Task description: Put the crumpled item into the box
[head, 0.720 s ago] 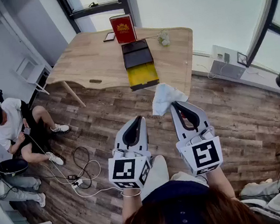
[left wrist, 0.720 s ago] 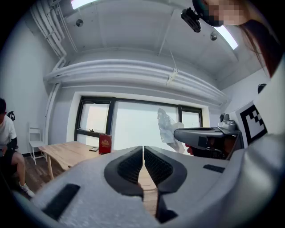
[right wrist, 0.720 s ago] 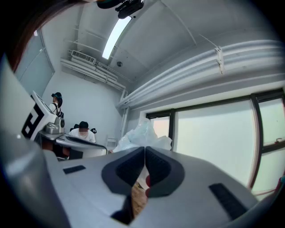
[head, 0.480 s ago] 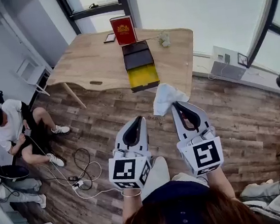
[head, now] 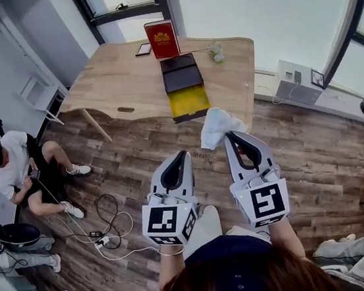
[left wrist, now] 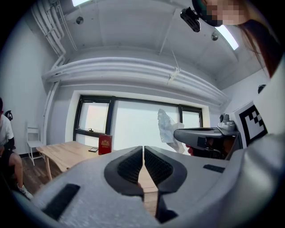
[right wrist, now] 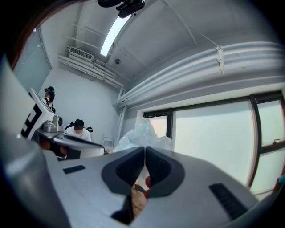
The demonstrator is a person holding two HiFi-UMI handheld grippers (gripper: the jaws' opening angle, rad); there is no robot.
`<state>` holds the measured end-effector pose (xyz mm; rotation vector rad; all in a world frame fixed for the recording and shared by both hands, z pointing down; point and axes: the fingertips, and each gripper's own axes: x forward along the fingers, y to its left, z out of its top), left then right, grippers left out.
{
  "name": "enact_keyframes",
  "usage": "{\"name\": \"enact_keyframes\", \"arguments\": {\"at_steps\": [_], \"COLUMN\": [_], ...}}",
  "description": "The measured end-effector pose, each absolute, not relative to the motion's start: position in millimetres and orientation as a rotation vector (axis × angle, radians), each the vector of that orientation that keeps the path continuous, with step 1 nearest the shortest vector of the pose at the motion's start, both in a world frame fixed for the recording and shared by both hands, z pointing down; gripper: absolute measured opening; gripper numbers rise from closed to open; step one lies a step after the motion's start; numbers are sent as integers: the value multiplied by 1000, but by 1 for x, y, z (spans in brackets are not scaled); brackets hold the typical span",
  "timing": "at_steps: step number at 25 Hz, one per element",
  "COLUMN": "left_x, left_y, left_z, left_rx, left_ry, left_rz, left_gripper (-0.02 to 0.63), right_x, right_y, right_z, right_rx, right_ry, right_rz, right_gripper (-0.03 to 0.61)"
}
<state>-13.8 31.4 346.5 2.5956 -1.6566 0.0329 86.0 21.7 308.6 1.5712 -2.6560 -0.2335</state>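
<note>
In the lower middle of the head view, the left hand-held gripper (head: 182, 155) has its jaws pressed together on nothing. Above it, the open yellow-lined box (head: 187, 99) sits at the tabletop (head: 110, 78) edge. To the right, the right hand-held gripper (head: 230, 136) pinches the crumpled white sheet (head: 217, 125) over the floor, short of the box. The grip looks slight, so the sheet could slip out.

Head cam steeply down; other two aim fwd; all share window (head: 264, 11).
</note>
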Motion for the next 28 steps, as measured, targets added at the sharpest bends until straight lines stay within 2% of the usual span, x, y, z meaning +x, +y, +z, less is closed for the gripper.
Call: {"name": "enact_keyframes", "arguments": {"at_steps": [28], "left_x": [-53], "left_y": [-51], "left_z": [341], "left_rx": [2644], "left_ry": [-1543], "left_rz": [-9], "left_gripper": [32], "right_x": [48], "right_y": [-60], "right_z": [305], "right_rx": [1654], "right_ry": [-2585], "right_rz": [-203], "right_gripper": [28]}}
